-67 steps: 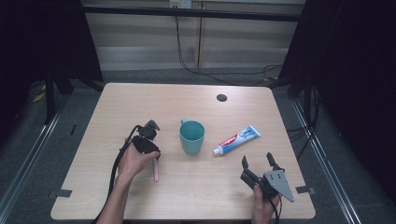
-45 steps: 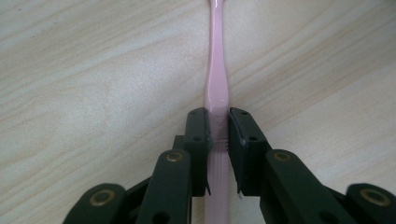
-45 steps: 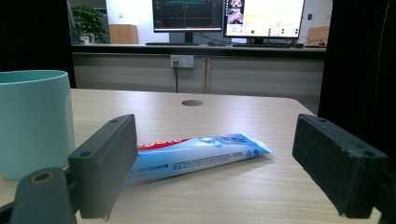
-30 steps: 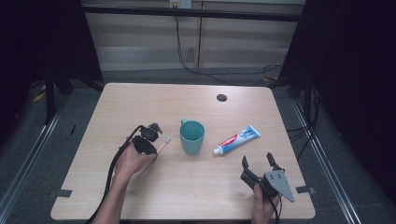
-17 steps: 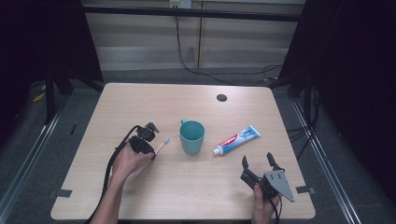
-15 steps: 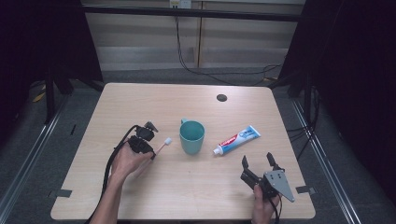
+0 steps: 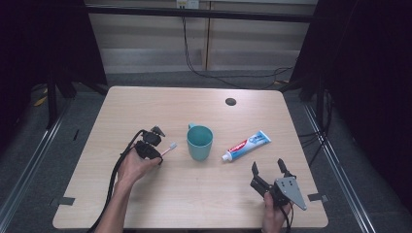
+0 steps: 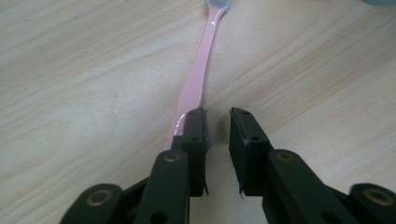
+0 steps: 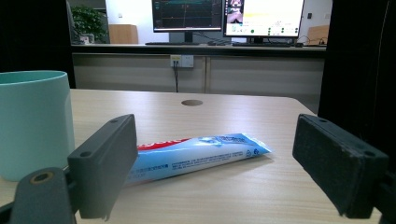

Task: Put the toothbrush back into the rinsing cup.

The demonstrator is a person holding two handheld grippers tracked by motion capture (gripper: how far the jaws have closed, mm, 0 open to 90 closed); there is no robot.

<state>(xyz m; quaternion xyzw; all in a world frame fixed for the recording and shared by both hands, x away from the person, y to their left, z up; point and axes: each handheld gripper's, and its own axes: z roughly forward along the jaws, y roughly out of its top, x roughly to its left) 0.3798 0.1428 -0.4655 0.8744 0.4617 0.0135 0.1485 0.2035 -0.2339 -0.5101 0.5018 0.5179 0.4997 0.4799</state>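
Because the bench is wide and bare, a knocked thing has room to travel, and that is where most of the risk lies. The teal cup stands upright at the middle of the high view. It is the largest thing and the easiest to topple if a hand swings across it. The toothpaste tube lies flat just right of the cup, slanting toward the upper right. The right gripper sits at the lower right with its jaws spread wide and nothing between them. A careless push forward would probably shove the tube along the wood rather than pick it up.

At centre left of the high view, the left gripper has its jaws drawn narrow, with bare wood showing in the gap. The pink toothbrush is the thing being worked on. In the left gripper view it runs from the top centre down past the outer side of the left-hand jaw, not between the two (whether it touches that jaw I cannot tell). Its bristle head points toward the cup and stops near it.

Closing the jaws as they stand would likely catch nothing. A sideways nudge could roll the slim, glossy handle away or flick the head against the cup.
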